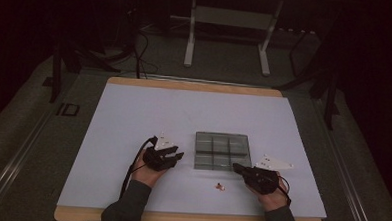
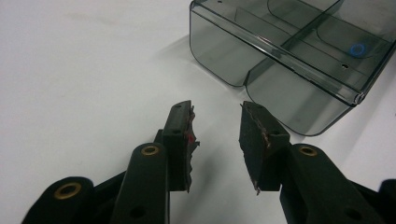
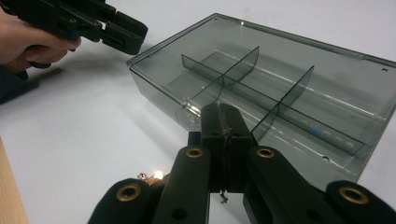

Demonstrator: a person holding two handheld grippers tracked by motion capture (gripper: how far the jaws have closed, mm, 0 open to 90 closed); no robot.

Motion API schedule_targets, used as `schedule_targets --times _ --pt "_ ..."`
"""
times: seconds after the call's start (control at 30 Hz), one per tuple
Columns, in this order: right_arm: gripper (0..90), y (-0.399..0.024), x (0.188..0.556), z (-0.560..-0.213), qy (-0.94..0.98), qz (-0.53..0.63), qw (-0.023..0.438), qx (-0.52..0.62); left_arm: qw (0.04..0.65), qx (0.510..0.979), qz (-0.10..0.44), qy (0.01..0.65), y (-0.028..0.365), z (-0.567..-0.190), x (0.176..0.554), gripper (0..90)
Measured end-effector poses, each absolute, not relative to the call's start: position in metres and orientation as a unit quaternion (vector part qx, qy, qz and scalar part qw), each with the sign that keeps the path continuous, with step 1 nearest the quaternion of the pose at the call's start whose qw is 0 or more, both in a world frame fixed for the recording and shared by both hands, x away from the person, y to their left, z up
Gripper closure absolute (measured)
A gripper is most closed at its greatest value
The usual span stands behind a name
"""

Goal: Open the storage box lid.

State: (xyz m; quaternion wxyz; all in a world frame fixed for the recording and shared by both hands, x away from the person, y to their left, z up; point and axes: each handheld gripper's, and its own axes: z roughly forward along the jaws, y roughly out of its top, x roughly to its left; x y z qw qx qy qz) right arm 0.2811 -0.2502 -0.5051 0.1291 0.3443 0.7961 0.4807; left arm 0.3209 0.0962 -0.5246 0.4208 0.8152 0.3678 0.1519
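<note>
Seemingly empty, right fingers [image 3: 224, 135] (pressed together) front box [image 3: 261, 84].

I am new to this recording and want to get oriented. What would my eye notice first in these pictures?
A smoky transparent box with dividers sits on the white mat, between the two hand-held grippers. The left gripper is open beside it, the right gripper shut with a thin, small thing hanging below its jaws. A small coppery trinket lies on the mat nearer the person.
</note>
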Motion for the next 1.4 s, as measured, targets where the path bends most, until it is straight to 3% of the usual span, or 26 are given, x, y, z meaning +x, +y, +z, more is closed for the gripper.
schedule_targets --times 1.4 --pt "90.0 -0.229 0.276 -0.519 0.827 0.456 0.109 0.311 0.410 0.822 0.154 0.363 0.090 -0.527 0.322 68.2"
